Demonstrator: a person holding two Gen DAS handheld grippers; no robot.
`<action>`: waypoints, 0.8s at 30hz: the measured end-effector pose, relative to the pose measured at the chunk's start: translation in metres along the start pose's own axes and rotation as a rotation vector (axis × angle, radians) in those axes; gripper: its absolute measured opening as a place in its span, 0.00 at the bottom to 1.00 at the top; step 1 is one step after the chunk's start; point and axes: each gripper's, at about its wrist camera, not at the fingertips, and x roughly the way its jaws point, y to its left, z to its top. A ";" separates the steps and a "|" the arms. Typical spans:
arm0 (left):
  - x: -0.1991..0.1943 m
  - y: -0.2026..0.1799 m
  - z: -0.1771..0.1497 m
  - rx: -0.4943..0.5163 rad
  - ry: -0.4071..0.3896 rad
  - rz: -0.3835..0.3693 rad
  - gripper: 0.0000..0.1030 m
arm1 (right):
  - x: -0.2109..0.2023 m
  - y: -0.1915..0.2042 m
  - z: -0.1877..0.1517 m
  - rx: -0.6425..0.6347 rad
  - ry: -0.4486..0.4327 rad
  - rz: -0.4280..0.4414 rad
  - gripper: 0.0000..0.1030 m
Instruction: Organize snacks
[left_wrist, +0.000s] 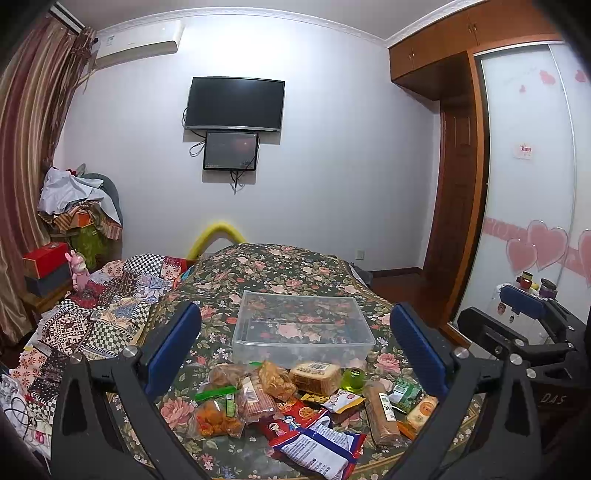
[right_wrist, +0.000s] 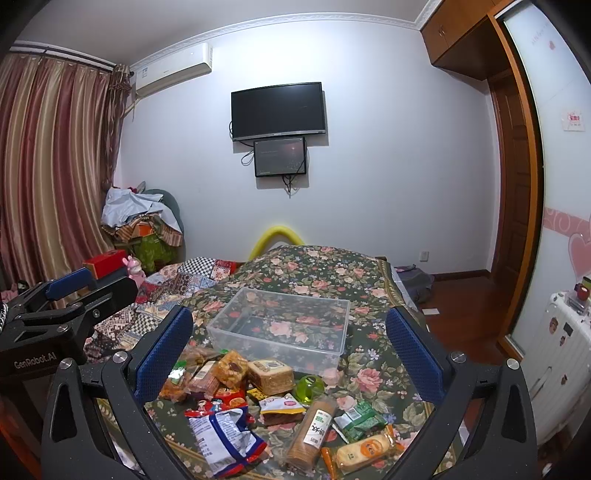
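Note:
A clear plastic bin (left_wrist: 303, 341) (right_wrist: 280, 345) stands with nothing in it on the floral tablecloth. In front of it lies a pile of snack packets: a blue-and-red bag (left_wrist: 319, 448) (right_wrist: 227, 439), a biscuit roll (left_wrist: 382, 413) (right_wrist: 312, 430), a square cake (left_wrist: 314, 376) (right_wrist: 271, 374), a green jelly cup (left_wrist: 354, 379) (right_wrist: 309, 387) and orange fried snacks (left_wrist: 216, 419). My left gripper (left_wrist: 297, 350) hangs open above the pile, holding nothing. My right gripper (right_wrist: 290, 350) is open too, above the same pile. Each gripper shows at the edge of the other's view.
The table (left_wrist: 266, 266) is covered by a dark floral cloth. A patchwork-covered surface (left_wrist: 110, 302) lies to the left, with boxes and a pink toy (left_wrist: 79, 271). A white suitcase (right_wrist: 561, 354) stands on the wooden floor at the right. A television (left_wrist: 234, 103) hangs on the far wall.

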 end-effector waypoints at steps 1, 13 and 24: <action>0.000 0.000 0.000 0.000 -0.001 0.002 1.00 | 0.000 0.000 0.000 0.000 -0.001 0.000 1.00; 0.001 0.001 -0.001 0.005 -0.003 0.011 1.00 | -0.002 -0.002 0.002 0.006 -0.004 -0.006 1.00; 0.002 0.003 -0.002 -0.002 0.000 0.009 1.00 | -0.003 -0.002 0.002 0.007 -0.007 -0.008 1.00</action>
